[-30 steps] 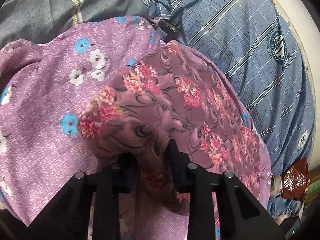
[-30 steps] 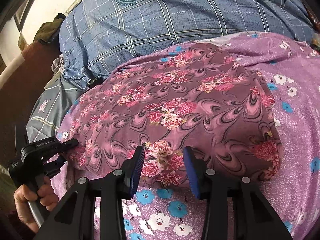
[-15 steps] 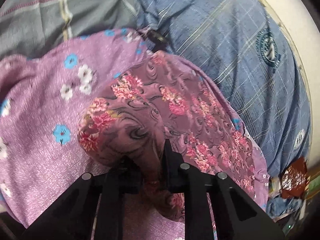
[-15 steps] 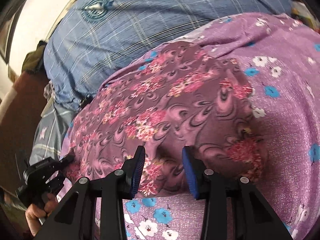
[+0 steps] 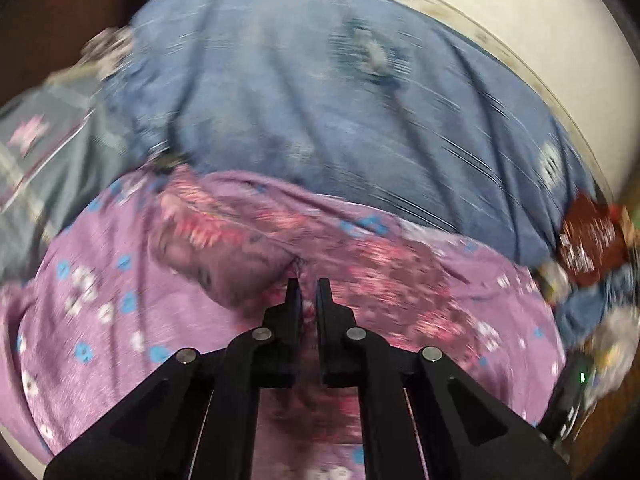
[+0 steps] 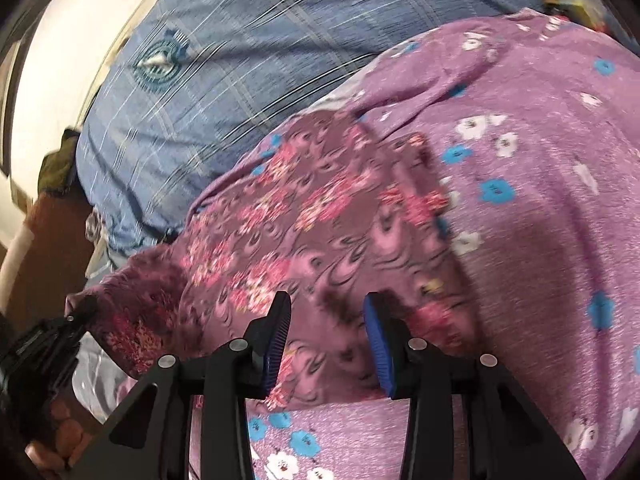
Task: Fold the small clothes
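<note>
The small garment, a maroon cloth printed with pink flowers and dark swirls (image 6: 320,240), lies on a lilac sheet dotted with blue and white flowers (image 6: 560,240), which covers the near part of the bed; beyond it, on the far side, spreads a blue checked bedcover with round crests (image 6: 240,60). The left gripper (image 5: 306,292) has its jaws pressed nearly together with a fold of the maroon cloth pinched between them, and in the right wrist view it shows at the near left (image 6: 80,312), holding the left edge of the garment raised off the sheet. The right gripper (image 6: 326,320) has its blue-padded jaws spread wide, with the near edge of the garment lying between and under them; whether the pads touch the cloth I cannot tell, and nothing is clamped there. The step in hand looks like carrying the left edge over to make a fold. To do it well, I judge the left pinch should stay firm and travel low and level, so the thin fabric does not slip or drag the lilac sheet with it, while the right gripper either closes on the near edge or presses it down as an anchor, so the crease falls straight. The left wrist view is heavily blurred, so details there are uncertain. By count: one garment being folded, one lilac sheet, one blue bedcover, a grey striped cloth (image 5: 48,152) at the far left, and two grippers.
</note>
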A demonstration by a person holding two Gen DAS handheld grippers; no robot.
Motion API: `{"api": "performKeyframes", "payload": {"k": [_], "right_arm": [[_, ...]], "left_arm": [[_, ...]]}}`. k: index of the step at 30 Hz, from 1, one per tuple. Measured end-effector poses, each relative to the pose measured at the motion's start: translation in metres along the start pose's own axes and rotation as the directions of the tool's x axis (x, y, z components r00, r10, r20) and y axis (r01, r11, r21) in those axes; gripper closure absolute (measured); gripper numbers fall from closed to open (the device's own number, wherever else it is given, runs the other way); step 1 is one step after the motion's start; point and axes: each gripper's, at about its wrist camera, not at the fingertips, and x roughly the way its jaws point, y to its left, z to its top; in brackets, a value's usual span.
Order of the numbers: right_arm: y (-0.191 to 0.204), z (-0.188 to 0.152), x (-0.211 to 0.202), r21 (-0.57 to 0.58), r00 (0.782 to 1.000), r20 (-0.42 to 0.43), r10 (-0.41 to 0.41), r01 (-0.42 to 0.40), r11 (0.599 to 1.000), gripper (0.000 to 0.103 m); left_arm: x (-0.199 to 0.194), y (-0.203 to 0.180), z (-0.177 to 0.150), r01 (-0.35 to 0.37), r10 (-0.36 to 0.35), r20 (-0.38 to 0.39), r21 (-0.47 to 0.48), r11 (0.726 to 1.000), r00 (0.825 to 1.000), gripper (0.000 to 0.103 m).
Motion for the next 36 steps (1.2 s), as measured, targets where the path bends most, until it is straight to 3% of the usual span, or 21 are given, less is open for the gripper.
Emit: {"api": "performKeyframes", "payload": {"k": [1,3,7,9,10,12,14,15,16,18,20,23,26,32,36], "right_arm": [[-0.004,0.002,-0.002,0.015,1.0,0.009,-0.002,0.001,1.0,0.064],[-0.015,0.007,-0.008,0.05,1.0,0.03,-0.006,0.004,0.999,0.064],[-0.038,0.018,-0.018,0.116,0.998,0.066,-0.016,0.008,0.993,0.064],[-0.049,0.023,-0.024,0.14,0.996,0.081,-0.026,0.015,0.99,0.062],[-0.053,0.025,-0.026,0.149,0.996,0.087,-0.024,0.011,0.989,0.061],[-0.057,0.028,-0.031,0.152,0.995,0.098,-0.018,0.003,0.988,0.061],[-0.056,0.029,-0.031,0.128,0.996,0.093,-0.013,0.001,0.992,0.061],[-0.054,0.029,-0.03,0.117,0.996,0.088,-0.013,0.003,0.993,0.061],[-0.052,0.028,-0.028,0.109,0.997,0.08,-0.013,0.004,0.994,0.061],[-0.047,0.026,-0.022,0.1,0.998,0.059,-0.008,0.002,0.995,0.061],[-0.039,0.024,-0.016,0.087,0.999,0.043,-0.002,-0.001,0.996,0.061],[-0.023,0.017,-0.008,0.039,1.0,0.024,-0.004,0.003,0.999,0.061],[-0.006,0.01,-0.004,-0.021,0.999,0.033,-0.04,0.041,0.999,0.06],[0.015,0.001,-0.011,-0.091,0.994,0.096,-0.054,0.063,0.994,0.06],[0.03,-0.004,-0.014,-0.161,0.993,0.118,-0.021,0.04,0.986,0.061]], "left_arm": [[0.002,-0.016,0.0,0.03,-0.029,-0.003,0.037,0.999,1.0,0.103],[0.006,-0.051,-0.004,0.138,-0.138,-0.015,0.105,0.985,0.99,0.103],[0.018,-0.121,-0.028,0.222,-0.204,-0.09,0.276,0.935,0.975,0.103],[0.019,-0.132,-0.034,0.25,-0.227,-0.113,0.278,0.927,0.967,0.103],[0.016,-0.13,-0.035,0.259,-0.237,-0.113,0.255,0.932,0.965,0.103],[0.014,-0.113,-0.037,0.249,-0.229,-0.116,0.218,0.943,0.967,0.086],[0.011,-0.073,-0.04,0.169,-0.157,-0.098,0.14,0.975,0.983,0.039],[0.008,-0.052,-0.043,0.12,-0.113,-0.076,0.086,0.989,0.991,0.035],[0.003,-0.022,-0.046,0.063,-0.063,-0.058,0.004,0.998,0.996,0.034],[-0.003,0.036,-0.055,-0.019,0.008,-0.069,-0.168,0.986,0.998,0.034],[-0.01,0.097,-0.065,-0.068,0.032,-0.1,-0.378,0.923,0.994,0.034],[-0.024,0.155,-0.089,-0.067,0.015,-0.094,-0.588,0.806,0.995,0.034],[-0.034,0.18,-0.103,-0.056,0.025,-0.056,-0.65,0.758,0.998,0.033],[0.0,0.177,-0.095,-0.017,-0.059,-0.092,-0.662,0.75,0.994,0.032],[0.027,0.18,-0.086,0.012,-0.104,-0.09,-0.697,0.717,0.99,0.034]]}}
